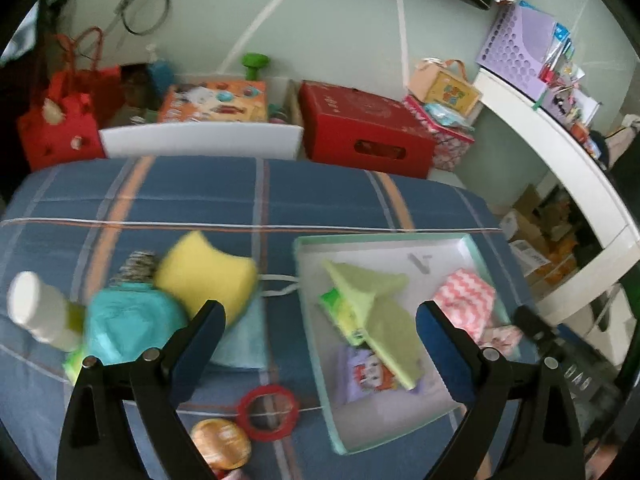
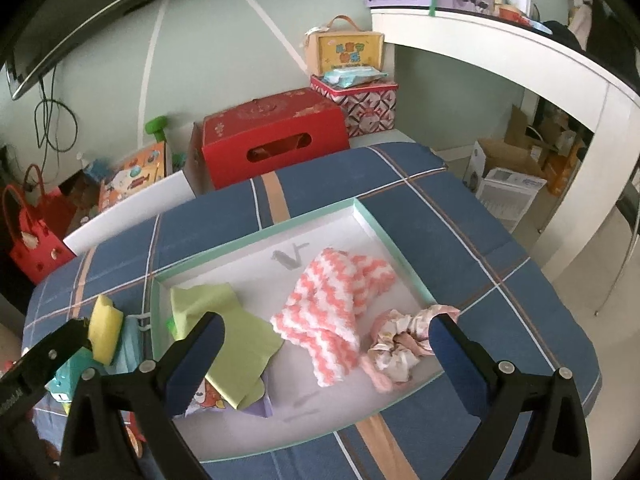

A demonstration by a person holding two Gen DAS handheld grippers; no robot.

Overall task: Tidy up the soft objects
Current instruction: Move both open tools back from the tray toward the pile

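Inside the shallow mint-rimmed box point(image 2: 384, 236) lie four soft things: one green cloth point(image 2: 224, 336), one pink-and-white zigzag knit point(image 2: 336, 312), one floral scrunchie point(image 2: 400, 344) and one purple printed packet point(image 1: 370, 372). Left of the box sit one yellow sponge point(image 1: 208, 272), one teal pouch point(image 1: 128, 320), one white-capped bottle point(image 1: 36, 308), one red ring point(image 1: 267, 406) and one round golden tin point(image 1: 220, 442).

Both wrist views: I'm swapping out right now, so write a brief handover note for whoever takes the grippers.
Left gripper: open, empty, over the tray's left edge.
Right gripper: open, empty, above the tray.
Shallow mint-rimmed white tray on the blue plaid bed holds a green folded cloth, a pink-and-white zigzag knit cloth and a floral scrunchie.
Left: the yellow curved sponge and a light blue cloth lie outside the tray.
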